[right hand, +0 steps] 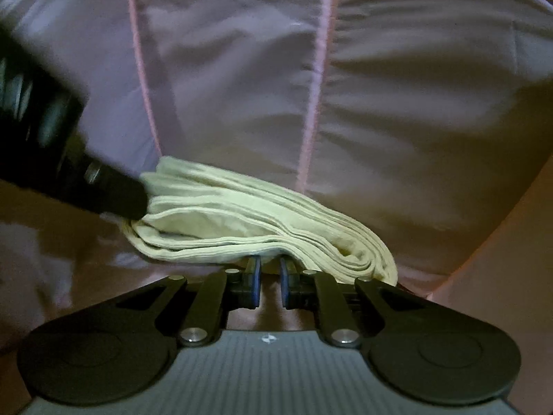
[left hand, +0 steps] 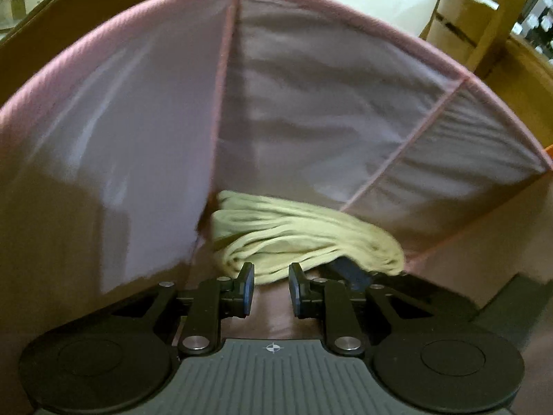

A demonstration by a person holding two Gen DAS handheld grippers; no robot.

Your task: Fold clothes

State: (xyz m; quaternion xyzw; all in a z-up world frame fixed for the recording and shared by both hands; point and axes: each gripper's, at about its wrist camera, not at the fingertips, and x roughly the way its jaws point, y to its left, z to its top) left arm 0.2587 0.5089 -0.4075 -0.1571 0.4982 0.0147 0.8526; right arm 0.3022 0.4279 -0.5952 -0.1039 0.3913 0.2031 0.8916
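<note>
I judge the folding itself done: the cream garment (left hand: 304,238) lies as a compact, many-layered bundle on the floor of a pink fabric laundry basket (left hand: 155,131), pushed up against the basket's far wall where a pink seam runs down. From my left gripper (left hand: 271,285) I see both fingers spread apart with nothing between them, the tips just short of the near edge of the bundle, so that tool is released. My right gripper (right hand: 266,276) sits lower and closer; its blue pads (right hand: 255,285) stand a narrow gap apart and the tips disappear under the bundle's front fold, so I cannot tell whether a layer is pinched there or whether the cloth merely drapes over them. In the right wrist view a dark, blurred shape comes in from the left and touches the left end of the garment (right hand: 242,221); I take it for the other tool. The stack looks tidy, edges roughly aligned, though the right end sags toward the basket wall. What is left, as I read it, is only to let go fully, draw both tools out of the basket without dragging the layers open, and fetch any further clothes, none of which show in these views.
</note>
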